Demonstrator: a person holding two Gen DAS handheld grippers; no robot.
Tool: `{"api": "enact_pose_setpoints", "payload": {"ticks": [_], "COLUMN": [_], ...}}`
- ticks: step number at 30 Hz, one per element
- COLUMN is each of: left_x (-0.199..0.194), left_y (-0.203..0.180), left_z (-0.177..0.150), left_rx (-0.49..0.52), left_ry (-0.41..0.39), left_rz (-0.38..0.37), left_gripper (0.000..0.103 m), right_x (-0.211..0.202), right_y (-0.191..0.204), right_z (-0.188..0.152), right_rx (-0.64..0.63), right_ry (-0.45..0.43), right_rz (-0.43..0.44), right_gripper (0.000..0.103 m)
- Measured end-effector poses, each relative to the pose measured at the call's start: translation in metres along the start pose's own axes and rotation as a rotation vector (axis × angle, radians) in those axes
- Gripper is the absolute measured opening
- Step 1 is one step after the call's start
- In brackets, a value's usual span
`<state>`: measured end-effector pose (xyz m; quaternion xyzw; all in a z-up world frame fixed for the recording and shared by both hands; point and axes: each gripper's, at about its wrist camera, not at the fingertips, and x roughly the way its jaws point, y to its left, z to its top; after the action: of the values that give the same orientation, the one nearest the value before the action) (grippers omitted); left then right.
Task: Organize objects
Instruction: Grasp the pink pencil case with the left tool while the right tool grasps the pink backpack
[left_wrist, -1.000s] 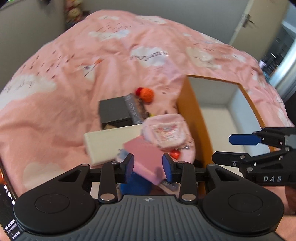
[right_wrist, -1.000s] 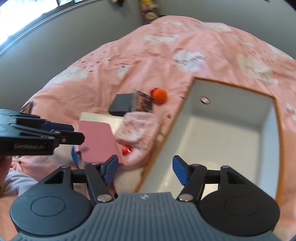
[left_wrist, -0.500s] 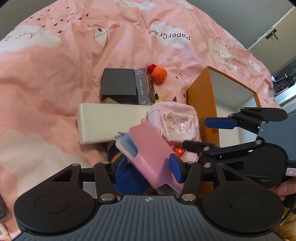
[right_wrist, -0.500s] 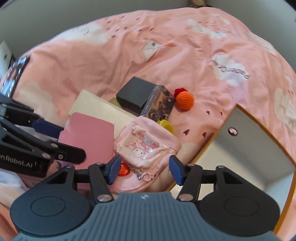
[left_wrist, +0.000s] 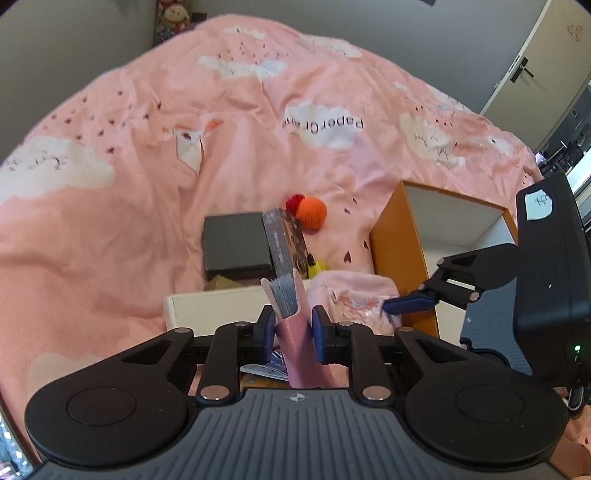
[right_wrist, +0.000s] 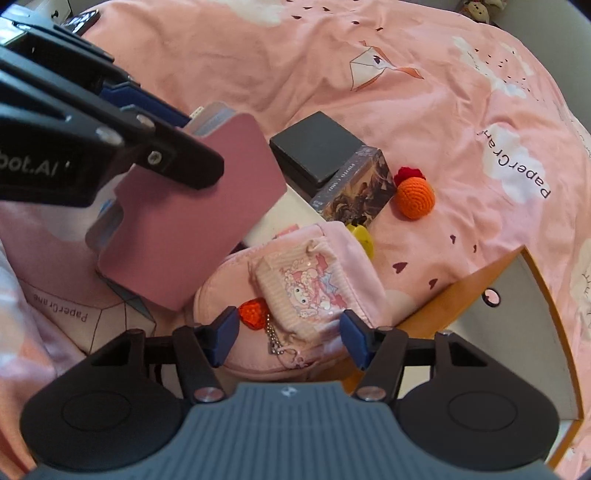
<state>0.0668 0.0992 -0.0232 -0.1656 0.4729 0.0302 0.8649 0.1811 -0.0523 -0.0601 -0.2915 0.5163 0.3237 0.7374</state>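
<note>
Left gripper (left_wrist: 293, 328) clamps pink card holder (right_wrist: 192, 210) beside pouch (right_wrist: 295, 291); cards may spill. Right gripper (right_wrist: 286, 338) gapes over pouch.

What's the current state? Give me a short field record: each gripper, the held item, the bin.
left gripper: jaws shut on the pink card holder, lifted off the bed
right gripper: jaws open, around the pink pouch, not closed
orange-sided bin: no items visible inside
bedspread: black box, orange crochet ball
</note>
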Motion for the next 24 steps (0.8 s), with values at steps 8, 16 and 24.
{"api": "enact_pose_setpoints", "payload": {"ticks": [8, 16, 24], "left_x": [0.018, 0.014, 0.013], "left_y": [0.008, 0.001, 0.001], "left_z": [-0.014, -0.021, -0.022], "left_rx": [-0.062, -0.037, -0.027], "left_ry": [0.074, 0.053, 0.03], "left_rz": [0.003, 0.015, 0.006], "left_gripper": [0.031, 0.029, 0.027], "right_x": [0.003, -0.004, 0.007], "right_y": [0.004, 0.018, 0.023], "right_z": [-0.005, -0.002, 0.005], "right_rx": [-0.039, -0.131, -0.133], "right_ry": [-0.022, -0.063, -0.065], "right_rz": [-0.036, -0.072, -0.04], "right_gripper": [0.04, 0.048, 0.029]}}
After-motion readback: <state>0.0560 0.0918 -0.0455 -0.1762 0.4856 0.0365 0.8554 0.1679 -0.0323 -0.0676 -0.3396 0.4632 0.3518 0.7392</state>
